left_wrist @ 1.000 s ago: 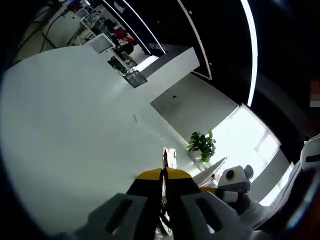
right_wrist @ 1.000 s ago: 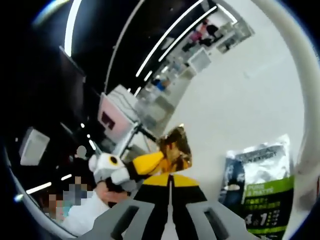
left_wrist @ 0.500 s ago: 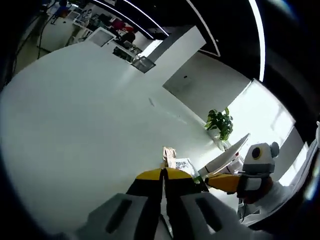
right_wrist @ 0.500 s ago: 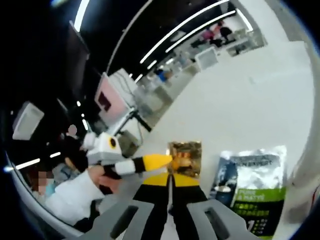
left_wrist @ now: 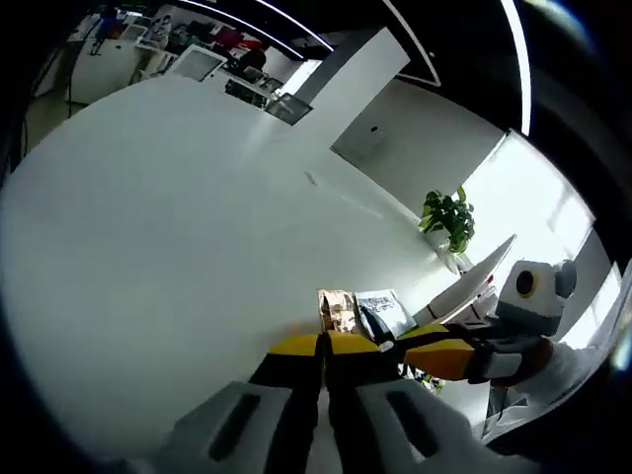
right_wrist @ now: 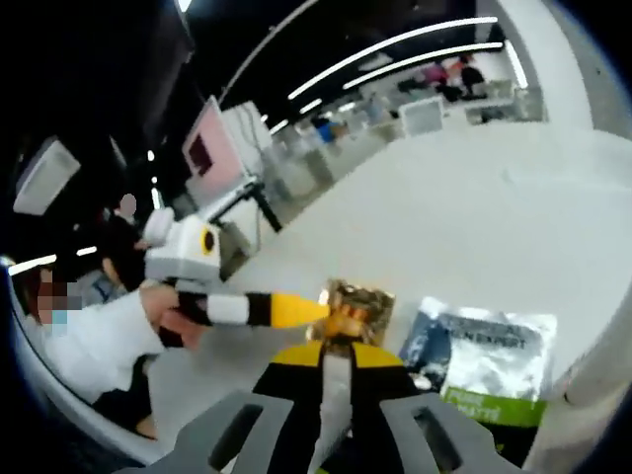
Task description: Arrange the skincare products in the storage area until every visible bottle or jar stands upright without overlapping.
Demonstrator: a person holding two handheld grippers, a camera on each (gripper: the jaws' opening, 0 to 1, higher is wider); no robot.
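On the white table (left_wrist: pixel 168 227) lie a flat gold packet (left_wrist: pixel 336 308) and, beside it, a silver pouch (left_wrist: pixel 380 308). My left gripper (left_wrist: pixel 324 344) is shut with nothing between its yellow tips, which point at the gold packet. In the left gripper view my right gripper (left_wrist: pixel 405 346) comes in from the right, also shut, near the pouch. From the right gripper view, my right gripper (right_wrist: pixel 336 357) is shut just short of the gold packet (right_wrist: pixel 357 308). The silver and green pouch (right_wrist: pixel 489 360) lies to its right. My left gripper (right_wrist: pixel 318 309) reaches in with its tip at the packet's edge.
A hand in a white sleeve (right_wrist: pixel 94 341) holds the left gripper. A potted plant (left_wrist: pixel 449 217) stands at the far side of the table. Desks and screens (right_wrist: pixel 222 148) stand beyond the table (right_wrist: pixel 474 227). A white post (right_wrist: pixel 602 365) rises at the right.
Both cameras have tilted, so the packets sit closer in each view. The left gripper's tip has come nearer the gold packet. Both grippers stay shut.
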